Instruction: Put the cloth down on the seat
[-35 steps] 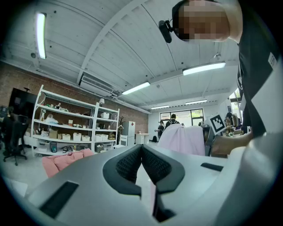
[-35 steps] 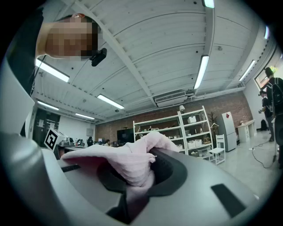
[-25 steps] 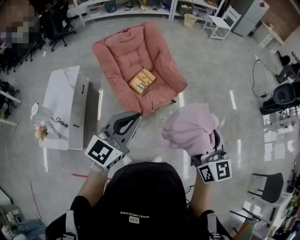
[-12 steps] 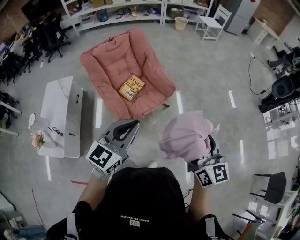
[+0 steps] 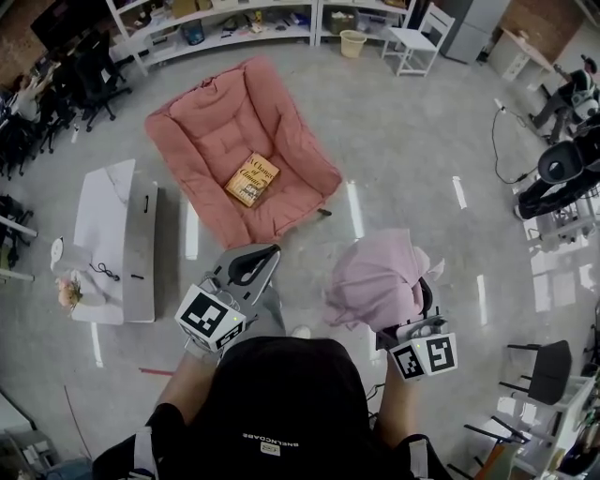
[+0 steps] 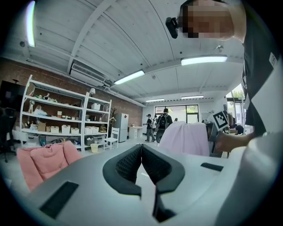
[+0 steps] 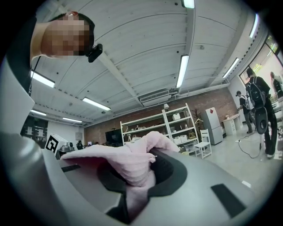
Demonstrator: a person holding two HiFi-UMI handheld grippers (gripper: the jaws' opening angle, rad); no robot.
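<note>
A pink cushioned chair (image 5: 220, 131) stands on the floor ahead, with a yellow-brown book (image 5: 251, 179) lying on its seat. A bunched pale pink cloth (image 5: 377, 277) hangs in front of the person's right side. My right gripper (image 7: 138, 175) is shut on the cloth (image 7: 128, 161), which drapes over its jaws and hides them in the head view. My left gripper (image 5: 270, 251) points toward the chair's front edge, short of it, its jaws shut with nothing between them. The left gripper view shows the chair (image 6: 42, 161) low at left and the cloth (image 6: 185, 139) at right.
A white low table (image 5: 112, 216) stands left of the chair. Shelving (image 5: 216, 23), a white chair (image 5: 412, 37) and a yellow bin (image 5: 352, 42) line the back. Black equipment (image 5: 562, 173) and cables are at the right. People (image 6: 161, 126) walk far off.
The chair has slid left and a little nearer in the head view as the person walks toward it. Both grippers keep their places before the body; the cloth stays gripped.
</note>
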